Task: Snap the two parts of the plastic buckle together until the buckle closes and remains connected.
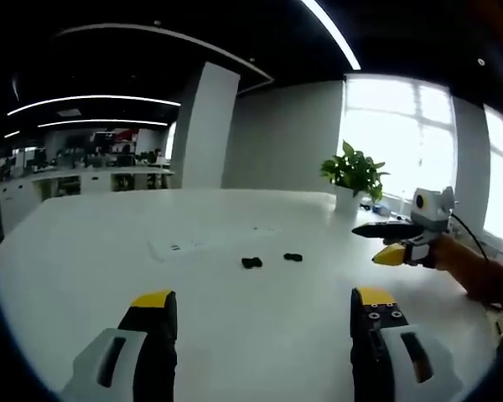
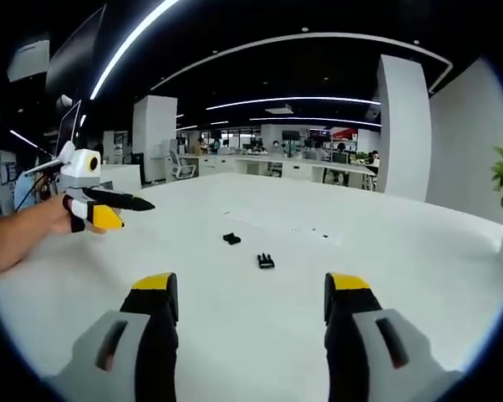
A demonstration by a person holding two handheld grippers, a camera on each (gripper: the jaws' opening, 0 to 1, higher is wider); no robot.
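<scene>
Left gripper view shows the white table (image 1: 84, 251); both grippers, left (image 1: 264, 306) and right (image 2: 250, 289), hover wide open and empty; two small black buckle halves (image 1: 251, 263) (image 1: 292, 257) lie apart mid-table; likely light, stiff, slippery; grip each by its body.

Open-plan office. Big white table (image 2: 419, 276) is the landmark; beyond it, rows of desks with monitors and chairs (image 2: 318, 163), white square columns (image 2: 402, 126), long ceiling light strips (image 2: 293, 100). Beside the table's far edge, a potted plant (image 1: 354, 177) and bright windows (image 1: 394, 134).
</scene>
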